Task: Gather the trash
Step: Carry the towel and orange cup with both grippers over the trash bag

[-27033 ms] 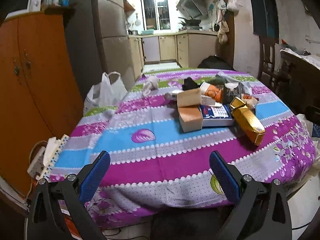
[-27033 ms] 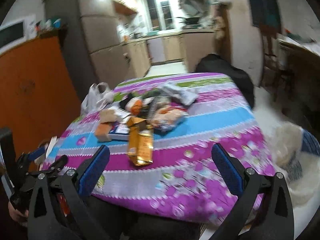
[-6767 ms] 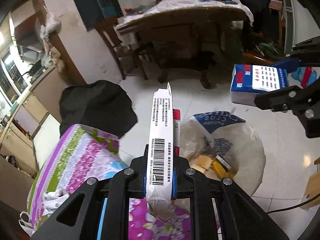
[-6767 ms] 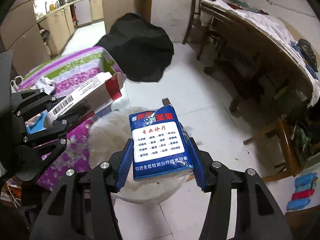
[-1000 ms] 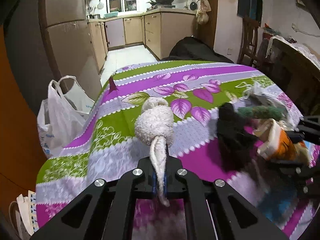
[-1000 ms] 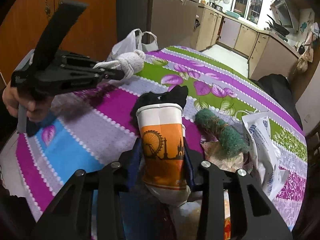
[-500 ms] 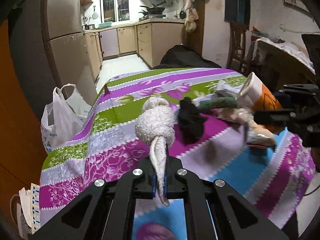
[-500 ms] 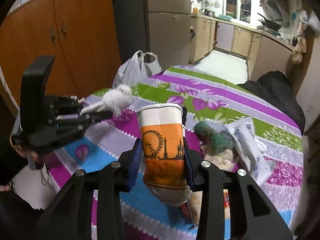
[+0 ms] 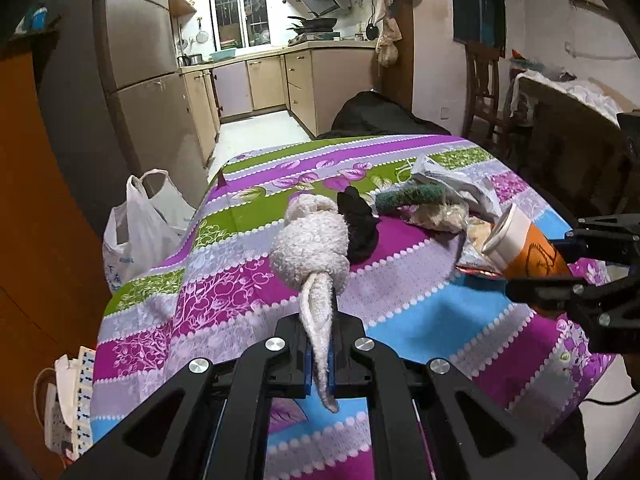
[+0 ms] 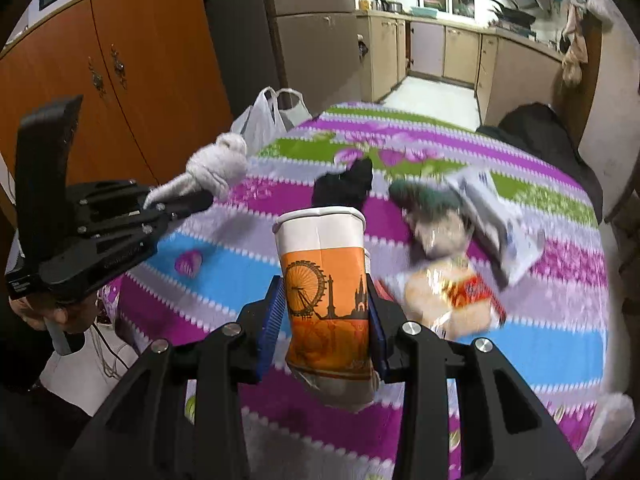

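My left gripper [image 9: 319,354] is shut on the tail of a knotted white cloth [image 9: 310,250] and holds it above the striped tablecloth [image 9: 408,330]. It also shows in the right wrist view [image 10: 182,202] with the cloth [image 10: 218,166] at the left. My right gripper [image 10: 326,314] is shut on an orange and white paper cup [image 10: 326,280], held upright above the table. In the left wrist view the cup [image 9: 524,250] is at the right edge. Left on the table are a black cloth [image 9: 358,224], a green scrubber [image 9: 412,196], a white bag [image 10: 496,212] and a plastic food wrapper [image 10: 452,300].
A white plastic bag [image 9: 140,224] hangs by the table's far left side. Orange cupboards [image 10: 120,80] and a fridge [image 9: 148,92] stand at the left. A black bag [image 9: 376,118] lies on the floor behind the table. A chair [image 9: 484,88] and another table [image 9: 568,112] are at the right.
Both grippers have pulled back from the table's middle toward its near edge, each with its item. The trash pile now lies farther ahead.
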